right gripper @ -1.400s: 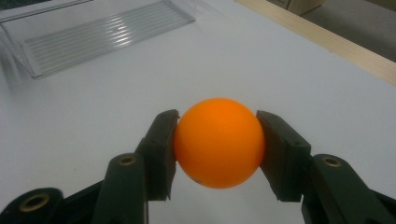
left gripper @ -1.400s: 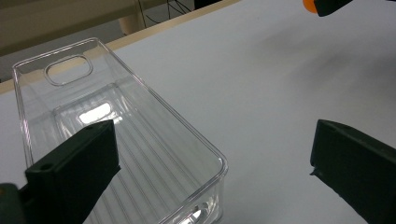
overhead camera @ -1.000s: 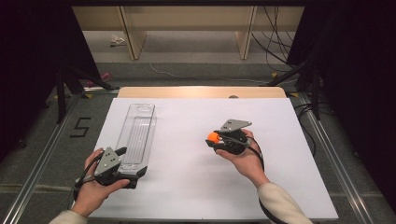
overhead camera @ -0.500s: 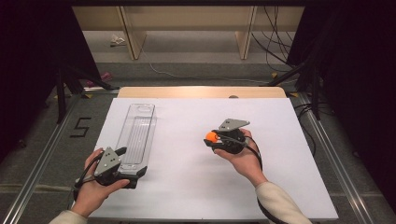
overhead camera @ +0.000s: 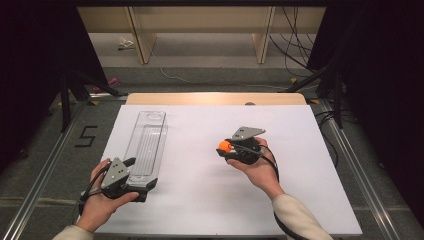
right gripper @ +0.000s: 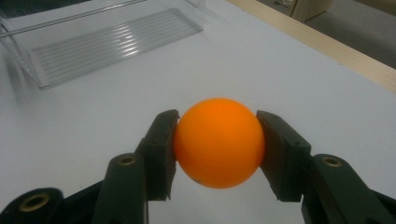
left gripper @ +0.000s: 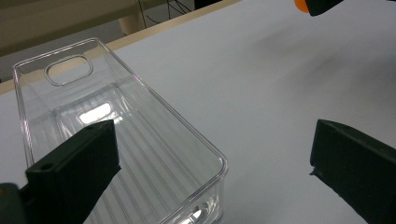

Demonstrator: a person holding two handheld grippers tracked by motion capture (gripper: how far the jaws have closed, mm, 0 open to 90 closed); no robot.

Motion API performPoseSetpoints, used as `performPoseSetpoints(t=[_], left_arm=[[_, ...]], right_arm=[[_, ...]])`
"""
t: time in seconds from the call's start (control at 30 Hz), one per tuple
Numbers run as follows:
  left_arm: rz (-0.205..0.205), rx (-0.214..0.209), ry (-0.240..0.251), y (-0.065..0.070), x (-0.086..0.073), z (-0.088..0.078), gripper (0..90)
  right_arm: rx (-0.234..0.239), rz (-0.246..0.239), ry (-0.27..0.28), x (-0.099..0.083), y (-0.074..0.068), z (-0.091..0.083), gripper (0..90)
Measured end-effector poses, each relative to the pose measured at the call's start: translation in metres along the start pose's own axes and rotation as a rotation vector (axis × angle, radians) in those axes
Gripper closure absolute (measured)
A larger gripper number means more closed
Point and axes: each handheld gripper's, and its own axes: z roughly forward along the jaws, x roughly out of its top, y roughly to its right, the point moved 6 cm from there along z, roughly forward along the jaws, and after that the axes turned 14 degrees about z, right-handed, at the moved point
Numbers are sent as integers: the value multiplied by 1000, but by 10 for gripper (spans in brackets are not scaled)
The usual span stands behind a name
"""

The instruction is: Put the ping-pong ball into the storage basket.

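Item 1, lower left of the high view: the left gripper (overhead camera: 142, 184), held in the left hand (overhead camera: 102, 200). In the left gripper view its jaws are seen standing wide apart, with nothing clamped between them; one jaw is placed over the near end of the tray, the other over bare table beyond the tray's right wall. Whether a jaw touches the tray's rim cannot be told.

Item 2, left of centre: a clear plastic tray (overhead camera: 146, 145), long and narrow, laid lengthwise on the white table (overhead camera: 200, 210). A ribbed floor and a handle cut-out at the far end are shown in the left gripper view (left gripper: 140, 140). It is seen empty.

Item 3, centre right of the high view: an orange ball (overhead camera: 224, 146), held clear of the table surface. In the right gripper view the ball (right gripper: 218, 142) is pressed on both sides by the black jaws.

Item 4, right of the ball: the right gripper (overhead camera: 226, 148), carried in the right hand (overhead camera: 260, 170), jaws clamped on the ball. Ball and tray are well apart.

Step in hand, as judged: the ball is gripped and lifted, and its carry toward the tray is pending; placement is not yet done.

Next move, as judged: the ball is to be brought leftward over the tray's open top, lowered between the walls, and released only when low, since a round ball is likely to roll along the ribbed floor. The tray may need steadying by the left gripper.
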Motion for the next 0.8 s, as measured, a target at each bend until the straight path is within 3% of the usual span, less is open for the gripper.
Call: performPoseSetpoints(t=[0.8], left_arm=[[2,-1,0,0,0,0,8]], right_arm=[[11,-1,7,5,-4,5,512]])
